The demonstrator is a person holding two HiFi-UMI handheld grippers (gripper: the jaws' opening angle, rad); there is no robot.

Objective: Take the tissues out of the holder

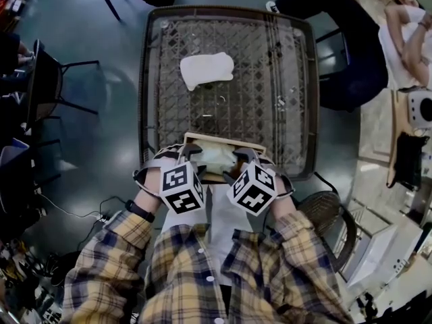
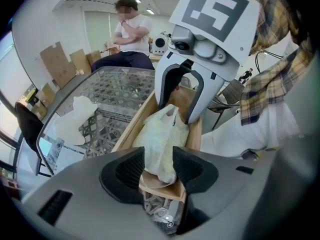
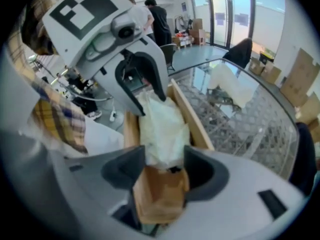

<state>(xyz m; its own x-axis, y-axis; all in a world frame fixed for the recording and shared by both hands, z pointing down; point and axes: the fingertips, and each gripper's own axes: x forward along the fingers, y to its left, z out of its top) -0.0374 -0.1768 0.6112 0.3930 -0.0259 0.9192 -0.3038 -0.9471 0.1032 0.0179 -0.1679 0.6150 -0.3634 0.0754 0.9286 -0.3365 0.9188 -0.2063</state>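
Tissues (image 1: 217, 155) sit bunched in the wooden holder (image 1: 223, 139) at the glass table's (image 1: 297, 100) near edge in our head view, and one loose tissue (image 1: 206, 69) lies farther out. In the left gripper view, our left gripper (image 2: 159, 168) is spread astride the holder's end, with the wad between its pads unpinched. In the right gripper view, our right gripper (image 3: 164, 170) gapes over the opposite end. We judge both are placed to gather the stack evenly.

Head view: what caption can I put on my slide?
The left gripper and right gripper, both open, flank the tissues in the wooden holder; one loose tissue lies on the glass table.
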